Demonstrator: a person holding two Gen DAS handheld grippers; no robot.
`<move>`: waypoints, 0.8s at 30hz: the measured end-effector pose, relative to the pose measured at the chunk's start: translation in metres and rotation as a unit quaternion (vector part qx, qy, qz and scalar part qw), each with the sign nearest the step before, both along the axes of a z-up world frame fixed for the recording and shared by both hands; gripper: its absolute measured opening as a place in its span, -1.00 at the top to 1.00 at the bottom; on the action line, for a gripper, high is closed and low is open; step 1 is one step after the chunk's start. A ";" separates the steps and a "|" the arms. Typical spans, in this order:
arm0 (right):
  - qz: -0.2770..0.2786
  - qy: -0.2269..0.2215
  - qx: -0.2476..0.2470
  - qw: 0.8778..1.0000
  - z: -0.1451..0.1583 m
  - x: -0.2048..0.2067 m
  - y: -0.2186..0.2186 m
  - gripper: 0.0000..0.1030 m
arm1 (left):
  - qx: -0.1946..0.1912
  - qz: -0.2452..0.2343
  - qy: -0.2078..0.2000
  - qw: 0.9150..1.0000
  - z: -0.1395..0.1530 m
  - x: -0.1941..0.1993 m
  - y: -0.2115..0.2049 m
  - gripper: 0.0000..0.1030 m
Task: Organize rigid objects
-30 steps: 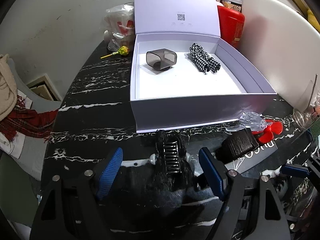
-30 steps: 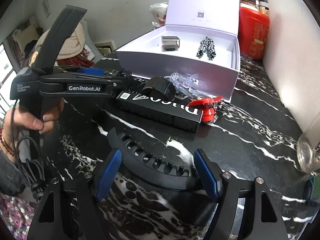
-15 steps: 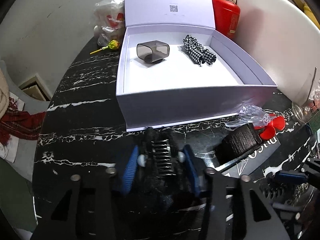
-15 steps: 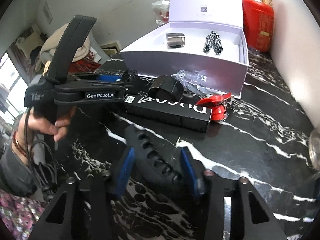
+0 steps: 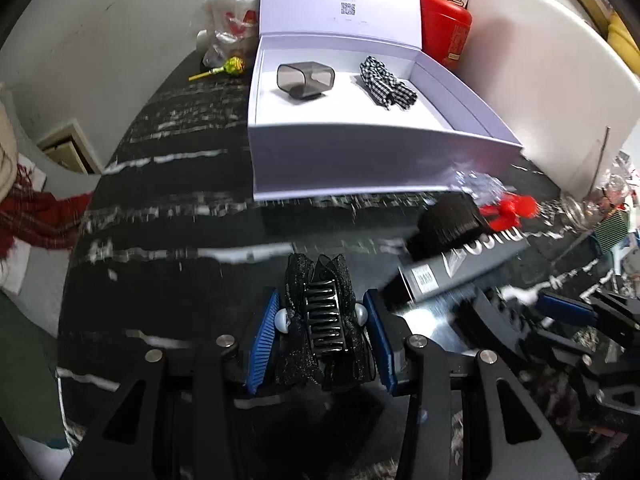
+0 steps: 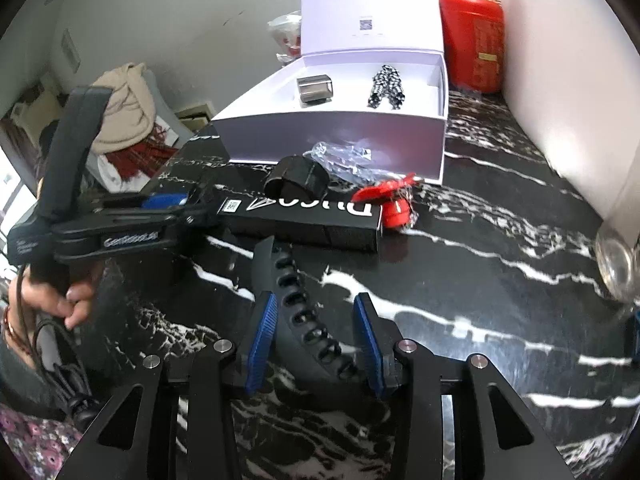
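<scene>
My left gripper [image 5: 321, 301] is shut on a black hair claw [image 5: 324, 316] trimmed with dark tulle and two pearls; the blue pads press its sides. It hovers over the black marble table [image 5: 168, 216], short of the open white box [image 5: 360, 160]. In the box lie a smoky translucent clip [image 5: 306, 80] and a checked fabric tie [image 5: 386, 84]. My right gripper [image 6: 315, 300] is shut on a black curved clip with holes [image 6: 288, 280], which runs slantwise between the pads. The left gripper [image 6: 168, 200] shows in the right wrist view, held by a hand [image 6: 60, 300].
A long black carton [image 6: 304, 212] lies before the box, with a black cuff-shaped clip [image 6: 298, 176] on it. A clear plastic clip [image 6: 344, 156] and a red clip [image 6: 390, 200] lie beside it. A red canister [image 6: 472, 44], a glass jar [image 6: 616, 256] and a lollipop [image 5: 232, 66] stand around.
Both grippers have closed from wide open onto their clips. The curved clip has turned from crosswise to slanting along the right fingers. The left gripper carried the claw nearer the box.
</scene>
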State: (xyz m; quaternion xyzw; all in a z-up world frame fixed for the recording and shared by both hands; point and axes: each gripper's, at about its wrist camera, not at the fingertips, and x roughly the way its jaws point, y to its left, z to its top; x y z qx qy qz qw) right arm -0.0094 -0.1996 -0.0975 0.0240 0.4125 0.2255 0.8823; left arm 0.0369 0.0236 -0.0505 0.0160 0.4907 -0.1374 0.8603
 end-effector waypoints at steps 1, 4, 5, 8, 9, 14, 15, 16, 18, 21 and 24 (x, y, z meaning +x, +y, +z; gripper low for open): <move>0.001 0.003 0.000 1.000 -0.001 -0.001 0.000 0.13 | 0.000 -0.001 0.001 1.000 0.000 -0.005 0.000 0.17; 0.004 0.001 -0.011 1.000 -0.004 -0.003 0.003 -0.04 | 0.000 -0.005 0.002 1.000 0.000 -0.019 0.000 0.17; 0.007 -0.004 -0.015 1.000 -0.004 -0.005 0.004 -0.05 | 0.001 -0.007 0.003 1.000 0.000 -0.023 0.000 0.17; 0.009 -0.016 -0.031 0.999 -0.006 -0.009 0.009 -0.05 | 0.009 -0.010 0.003 1.000 0.000 -0.036 -0.002 0.17; 0.010 -0.020 -0.039 0.999 -0.006 -0.010 0.012 -0.05 | 0.007 -0.010 0.004 1.000 0.000 -0.039 -0.002 0.17; 0.017 -0.035 -0.069 0.997 -0.006 -0.014 0.022 0.33 | 0.005 -0.010 -0.001 1.000 0.001 -0.051 -0.002 0.17; 0.017 -0.034 -0.068 0.997 -0.005 -0.015 0.022 0.42 | 0.002 -0.007 -0.001 1.000 0.001 -0.051 -0.001 0.17; 0.013 -0.033 -0.071 0.997 -0.005 -0.015 0.022 0.44 | -0.001 -0.005 0.000 1.000 0.001 -0.051 0.000 0.17; 0.009 -0.031 -0.074 0.997 -0.005 -0.016 0.022 0.44 | -0.002 -0.002 -0.001 1.000 0.001 -0.050 0.000 0.17; 0.007 -0.027 -0.070 0.997 -0.006 -0.018 0.020 0.44 | 0.002 -0.002 -0.003 1.000 0.000 -0.050 0.001 0.17; 0.006 -0.026 -0.070 0.997 -0.007 -0.020 0.021 0.42 | 0.004 -0.003 -0.007 1.000 0.000 -0.050 0.001 0.17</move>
